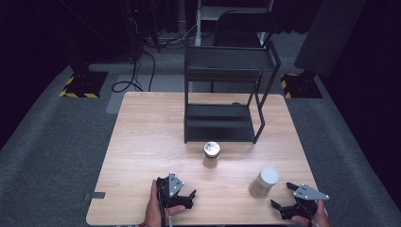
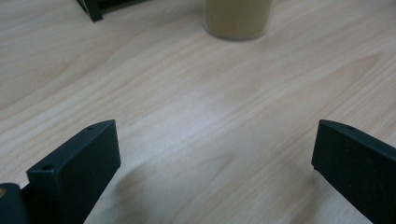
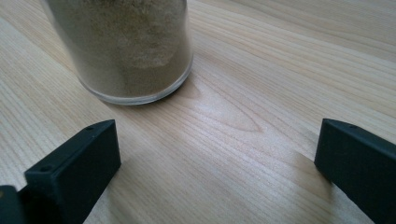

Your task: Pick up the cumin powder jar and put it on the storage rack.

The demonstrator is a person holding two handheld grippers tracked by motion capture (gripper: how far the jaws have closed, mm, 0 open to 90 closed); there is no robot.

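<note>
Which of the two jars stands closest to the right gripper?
The white-lidded glass jar of beige powder, just ahead of the right gripper; the shiny-lidded jar stands farther off, by the black shelf rack.

We find bare table (image 2: 210, 121) between the left claw's (image 2: 215, 154) spread jaws; one jar (image 2: 237, 18) stands well ahead. A second jar (image 3: 126, 46) stands just ahead-left of the right claw (image 3: 217, 156), its jaws apart. The rack (image 1: 227, 94) blocks the far side.

Black chair (image 1: 243, 23) behind wooden table (image 1: 142, 142)
</note>
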